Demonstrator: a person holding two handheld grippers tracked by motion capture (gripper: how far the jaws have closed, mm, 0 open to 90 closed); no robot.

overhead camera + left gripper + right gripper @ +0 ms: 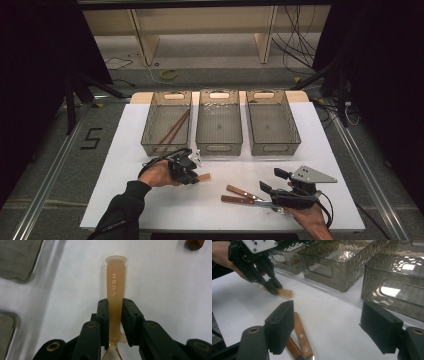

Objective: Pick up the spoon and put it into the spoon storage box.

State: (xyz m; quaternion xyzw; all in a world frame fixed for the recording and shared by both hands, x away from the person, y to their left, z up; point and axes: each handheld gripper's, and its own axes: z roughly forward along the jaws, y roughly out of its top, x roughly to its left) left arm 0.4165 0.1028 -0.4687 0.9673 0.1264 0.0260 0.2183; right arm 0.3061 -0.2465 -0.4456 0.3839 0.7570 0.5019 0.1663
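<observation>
A translucent amber plastic utensil (pixel 115 282) with raised letters on its handle lies on the white table top (pixel 115 190). My left gripper (pixel 115 312) is shut on its handle, both pads pressing the sides, and the free end sticks out ahead. In the high view the left gripper (pixel 192 175) sits at the left front with the utensil's tip (pixel 204 177) showing beside it. The left gripper (pixel 273 287) and the utensil (pixel 285 293) also appear in the right gripper view. My right gripper (pixel 327 325) stands open over two wooden-handled knives (pixel 300 336). The right gripper (pixel 274 181) is just right of those knives (pixel 240 195).
Three translucent grey bins stand in a row at the back: left bin (pixel 150 125), middle bin (pixel 219 142), right bin (pixel 272 145). The left bin holds brown chopsticks (pixel 174 127). The table's front edge runs close to both hands.
</observation>
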